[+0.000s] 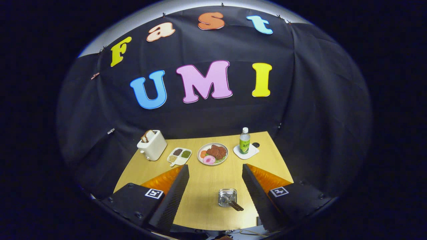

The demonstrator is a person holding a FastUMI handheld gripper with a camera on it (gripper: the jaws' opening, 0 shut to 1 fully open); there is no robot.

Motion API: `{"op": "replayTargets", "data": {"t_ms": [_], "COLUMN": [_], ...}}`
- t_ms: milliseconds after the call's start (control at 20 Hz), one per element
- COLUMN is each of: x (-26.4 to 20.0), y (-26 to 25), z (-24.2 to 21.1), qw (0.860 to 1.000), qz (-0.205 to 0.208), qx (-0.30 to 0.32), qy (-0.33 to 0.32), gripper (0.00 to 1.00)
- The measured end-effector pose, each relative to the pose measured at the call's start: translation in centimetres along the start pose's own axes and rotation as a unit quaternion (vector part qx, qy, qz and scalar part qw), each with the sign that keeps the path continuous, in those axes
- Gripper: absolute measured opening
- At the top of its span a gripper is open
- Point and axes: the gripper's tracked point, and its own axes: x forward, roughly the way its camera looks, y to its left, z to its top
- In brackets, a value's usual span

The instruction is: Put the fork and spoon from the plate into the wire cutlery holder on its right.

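A small shiny wire cutlery holder stands on the wooden table, low between my fingers and nearer the right one. Dark utensil handles stick out of it, leaning toward the right finger; the utensil heads are too small to tell apart. Beyond the fingertips lies a round plate carrying brown meat, a pink slice and greens. I see no cutlery on the plate. My gripper hangs well above the table, open, with nothing between its fingers.
A white toaster with bread in it stands at the back left. Beside it lies a divided white tray of grains. A green-labelled bottle stands on a white coaster at the back right. Black cloth walls surround the table.
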Motion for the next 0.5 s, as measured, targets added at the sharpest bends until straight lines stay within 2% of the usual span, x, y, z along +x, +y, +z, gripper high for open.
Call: {"op": "replayTargets", "data": {"t_ms": [200, 350, 500], "x": [-4.0, -6.6, -8.3], "y": [0.1, -0.3, 1.4], "z": [4.9, 5.7, 4.3], "qw": [0.99, 0.979, 0.976], "qz": [-0.035, -0.071, -0.052], "qx": [-0.03, -0.025, 0.017], "qy": [-0.132, -0.187, -0.212], "gripper": [0.99, 0.99, 0.99]}}
